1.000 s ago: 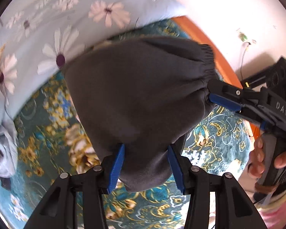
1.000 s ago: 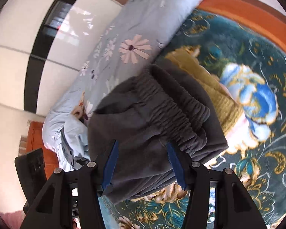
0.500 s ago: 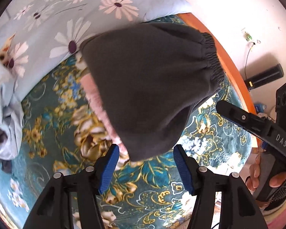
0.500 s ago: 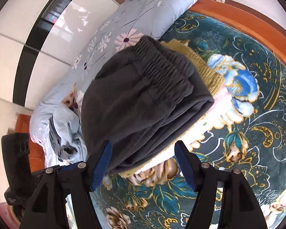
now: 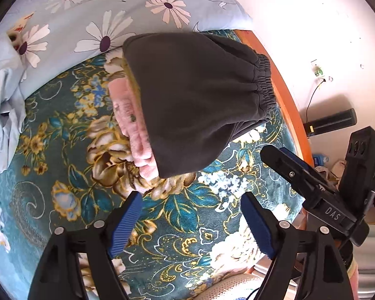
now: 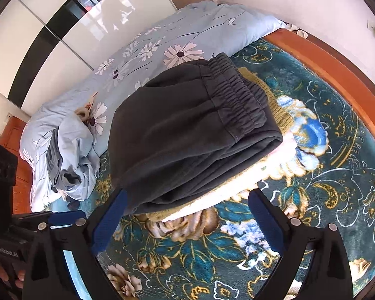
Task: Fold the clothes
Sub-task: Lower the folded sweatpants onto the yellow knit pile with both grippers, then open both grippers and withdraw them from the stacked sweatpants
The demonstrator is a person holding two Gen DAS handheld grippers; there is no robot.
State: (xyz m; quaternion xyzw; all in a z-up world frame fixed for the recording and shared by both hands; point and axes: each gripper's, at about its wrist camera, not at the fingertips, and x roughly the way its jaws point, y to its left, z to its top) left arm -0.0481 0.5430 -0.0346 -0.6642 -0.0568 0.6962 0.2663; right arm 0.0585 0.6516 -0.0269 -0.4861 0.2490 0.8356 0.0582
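Folded dark grey trousers (image 5: pixel 195 100) (image 6: pixel 187 135) with an elastic waistband lie on top of a stack. Beneath them sit a folded mustard garment (image 6: pixel 275 107) and a pink one (image 5: pixel 130 125), all on the teal floral blanket (image 5: pixel 75 170). My left gripper (image 5: pixel 191 215) is open just short of the stack's near edge, nothing between its blue pads. My right gripper (image 6: pixel 187 215) is open too, its fingers apart in front of the stack's side. The right gripper also shows in the left wrist view (image 5: pixel 300 172), off to the right of the pile.
A light blue quilt with daisy print (image 6: pixel 162 42) is bunched along the far side of the bed. The orange wooden bed frame (image 6: pixel 337 60) runs along the wall side. A crumpled grey-blue garment (image 6: pixel 62 165) lies by the quilt. A black power strip (image 5: pixel 330 122) rests on the floor.
Both grippers held the grey trousers a second ago. They have let go, opened wider and drawn back, leaving the trousers resting on the stack.
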